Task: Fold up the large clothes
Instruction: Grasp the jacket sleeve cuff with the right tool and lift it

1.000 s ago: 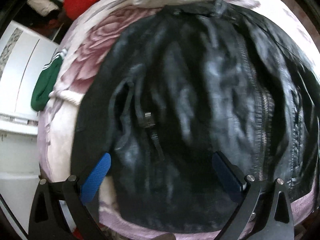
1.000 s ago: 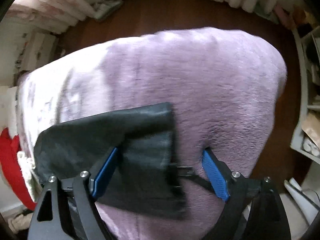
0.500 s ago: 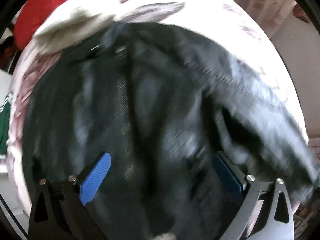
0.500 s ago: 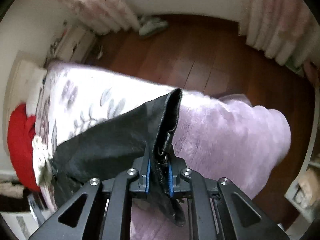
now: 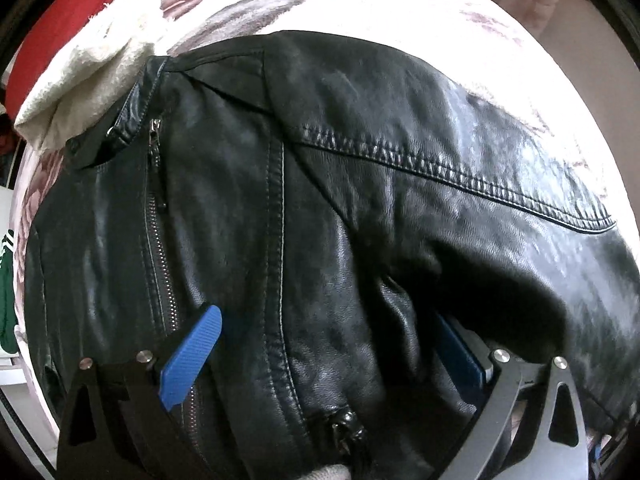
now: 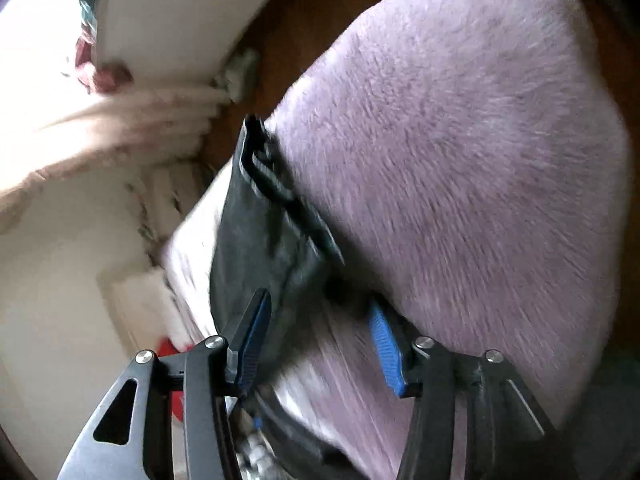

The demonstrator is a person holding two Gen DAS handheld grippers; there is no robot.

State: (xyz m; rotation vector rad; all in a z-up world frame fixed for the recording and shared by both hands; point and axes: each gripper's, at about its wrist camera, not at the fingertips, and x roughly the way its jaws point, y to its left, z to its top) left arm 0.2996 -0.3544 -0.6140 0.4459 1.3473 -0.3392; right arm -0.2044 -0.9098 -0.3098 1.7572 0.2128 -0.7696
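Jacket [image 5: 360,208], black leather, is lying spread over the bed, filling most of my left wrist view, its front zipper [image 5: 158,256] running down the left side and a stitched seam crossing the upper right. My left tool [image 5: 332,356] is sitting low over the leather with its 2 blue pads spread wide apart, gripping nothing; the left pad [image 5: 192,364] is resting against the surface just beside the zipper, while the right pad [image 5: 460,356] is partly tucking under a raised dark fold. A cream fleecy garment [image 5: 88,68] is lying at the jacket's collar end, touching it, and a red cloth [image 5: 56,28] is showing behind that. The floral blanket [image 5: 420,12] is covering the bed beyond the jacket. In my right wrist view, which is blurring, my right tool [image 6: 320,344] is standing open too, its 2 blue pads well apart, with a dark edge of the jacket [image 6: 260,236] hanging between them, nearer the left pad; I cannot tell whether that pad is touching it. A lilac plush blanket [image 6: 460,160] is filling the right of that view, with brown wooden floor [image 6: 320,12] showing past its edge and a pale curtain [image 6: 120,120] off to the left.
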